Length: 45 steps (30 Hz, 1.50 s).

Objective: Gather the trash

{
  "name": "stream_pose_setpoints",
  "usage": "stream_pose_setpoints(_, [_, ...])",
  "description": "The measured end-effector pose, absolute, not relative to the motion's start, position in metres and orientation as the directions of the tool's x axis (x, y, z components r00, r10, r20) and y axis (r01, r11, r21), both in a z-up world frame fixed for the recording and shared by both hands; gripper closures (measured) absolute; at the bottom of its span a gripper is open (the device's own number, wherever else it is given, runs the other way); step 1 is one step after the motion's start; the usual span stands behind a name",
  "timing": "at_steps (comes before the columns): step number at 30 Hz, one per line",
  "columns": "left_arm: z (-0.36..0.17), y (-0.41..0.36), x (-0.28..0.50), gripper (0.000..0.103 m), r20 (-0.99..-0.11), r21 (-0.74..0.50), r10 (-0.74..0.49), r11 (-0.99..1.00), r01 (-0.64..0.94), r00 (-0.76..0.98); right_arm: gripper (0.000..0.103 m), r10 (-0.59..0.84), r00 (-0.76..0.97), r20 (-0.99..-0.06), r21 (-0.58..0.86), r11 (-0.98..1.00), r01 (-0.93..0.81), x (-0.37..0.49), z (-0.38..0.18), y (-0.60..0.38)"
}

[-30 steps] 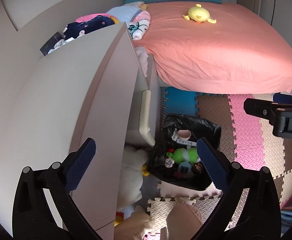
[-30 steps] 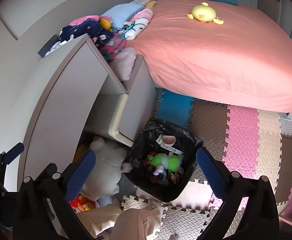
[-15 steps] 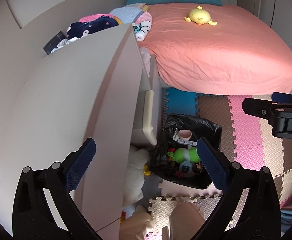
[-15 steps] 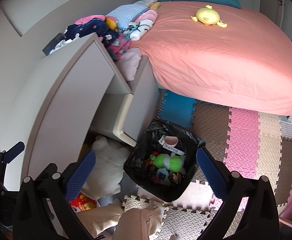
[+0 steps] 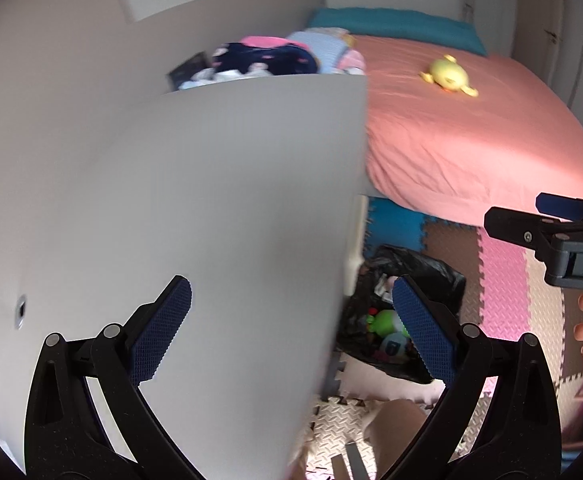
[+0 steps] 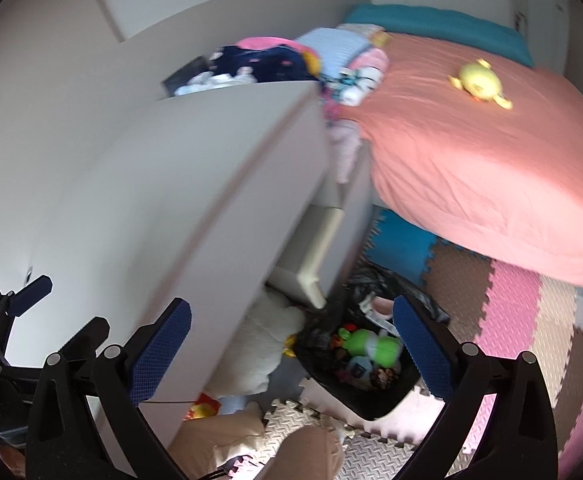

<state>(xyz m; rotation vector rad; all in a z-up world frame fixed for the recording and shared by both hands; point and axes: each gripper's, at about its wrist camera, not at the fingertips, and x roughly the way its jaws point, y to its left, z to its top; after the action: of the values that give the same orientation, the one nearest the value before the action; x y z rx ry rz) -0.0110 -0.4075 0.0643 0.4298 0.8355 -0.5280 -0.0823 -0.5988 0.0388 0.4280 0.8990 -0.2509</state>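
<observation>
**Operator:** Two grippers logged, both empty. I read the left gripper (image 5: 291,330) with jaws spread wide and nothing between the blue pads; the right gripper (image 6: 291,330) is the same, wide apart, holding nothing. Item three: the black trash bag (image 6: 365,384), on the floor mats just beside the foot of the white cabinet (image 6: 195,216), mouth open, with a green toy (image 6: 375,346) and small bright bits inside.

**Checker:** Risks, by entry?

**Operator:** Entry one: the cabinet panel fills most of the left wrist view and stands very near that gripper's left finger. I judge a forward reach could knock the finger into the panel. Entry two: the bag (image 5: 407,280) looks soft-walled; a pinch on one rim could fold it and spill the contents. Entry three: toys sit in and near the bag, including a white plush (image 6: 263,348) touching the cabinet's foot, so I could mistake a toy for rubbish.

**Checker:** Anything unreadable?

**Operator:** Several things. Both views are motion-blurred. From the left wrist the cabinet hides the bag's left half. The bag's small contents are too smeared to name. I see no loose trash clearly on the foam mats (image 6: 511,304). The clothes pile (image 6: 267,60) behind the cabinet is partly cut off. The yellow plush (image 6: 479,80) on the bed is soft-edged.
</observation>
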Motion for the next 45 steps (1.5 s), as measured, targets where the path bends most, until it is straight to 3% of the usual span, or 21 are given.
stream_pose_setpoints(22, [0.064,-0.128,0.016,0.006,-0.791,0.066,-0.083,0.973,0.22,0.606,0.003,0.174,0.584,-0.793,0.218,0.976,0.006,0.0,0.051,-0.334])
stream_pose_setpoints(37, [0.017,-0.003,-0.007,0.006,-0.812,0.062,0.006,0.995,0.075,0.584,0.003,0.124,0.558,-0.82,0.122,0.992,-0.041,-0.001,0.011,-0.213])
stream_pose_setpoints(45, [0.002,0.012,-0.003,0.006,-0.822,0.014,-0.013,0.999,0.043,0.569,0.003,0.057,0.591,-0.804,0.045,0.998,-0.035,-0.003,0.003,-0.192])
